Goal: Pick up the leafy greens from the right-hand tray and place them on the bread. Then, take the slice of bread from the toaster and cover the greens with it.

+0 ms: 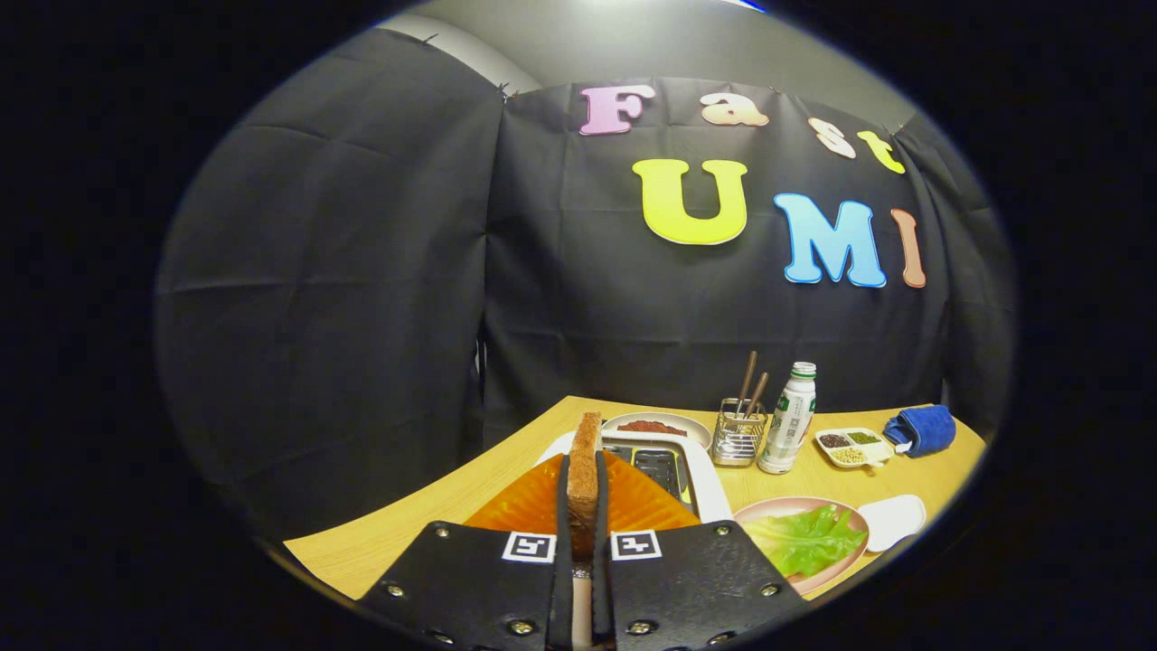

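You are gripping a slice of bread (584, 484) edge-up between nearly closed fingers of the gripper (583, 506), above the orange plate (524, 508). The leafy greens (807, 538) are lying on a pink plate (836, 571) to the fingers' right, no bread visible beneath them. The toaster (669, 466) is standing just beyond; the cutlery holder (738, 432) and bottle (788, 419) are sitting farther off.

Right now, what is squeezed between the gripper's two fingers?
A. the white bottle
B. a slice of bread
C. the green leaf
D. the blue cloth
B: the slice of bread stands on edge, pinched between both fingers of the gripper, over the orange plate.
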{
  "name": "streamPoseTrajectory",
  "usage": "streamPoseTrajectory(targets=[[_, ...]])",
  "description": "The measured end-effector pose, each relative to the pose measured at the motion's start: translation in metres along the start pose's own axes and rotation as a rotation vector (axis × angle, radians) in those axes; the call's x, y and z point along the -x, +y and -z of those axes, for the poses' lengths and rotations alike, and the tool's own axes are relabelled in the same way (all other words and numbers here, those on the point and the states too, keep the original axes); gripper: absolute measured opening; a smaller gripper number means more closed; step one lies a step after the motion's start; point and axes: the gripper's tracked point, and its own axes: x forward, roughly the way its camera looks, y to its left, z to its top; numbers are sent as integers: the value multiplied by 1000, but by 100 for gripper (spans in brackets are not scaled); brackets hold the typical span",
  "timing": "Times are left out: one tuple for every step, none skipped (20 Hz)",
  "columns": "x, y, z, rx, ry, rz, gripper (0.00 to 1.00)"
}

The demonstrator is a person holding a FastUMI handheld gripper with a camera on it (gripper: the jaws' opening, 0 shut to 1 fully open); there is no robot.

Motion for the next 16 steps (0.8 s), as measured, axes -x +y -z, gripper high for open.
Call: streamPoseTrajectory(targets=[[0,-1,-5,1,-4,1,8],[1,-2,-8,0,-6,-5,8],[3,0,-11,-5,-6,-9,8],[5,-1,-14,-7,-8,-16,8],[7,-2,-19,-7,-14,-19,8],[9,-1,-22,-14,-18,-26,8],[13,-1,-27,-22,-21,-35,8],[17,-4,-31,-25,-26,-37,8],[20,-8,-39,-39,-31,-46,8],[23,-9,-40,-58,-31,-54,8],[25,-14,-45,-70,-36,-57,8],[26,-20,-50,-74,-42,-55,8],[30,-26,-55,-83,-50,-58,8],[33,-30,-60,-98,-55,-64,8],[38,-34,-63,-99,-53,-67,8],[44,-44,-66,-90,-56,-61,8]])
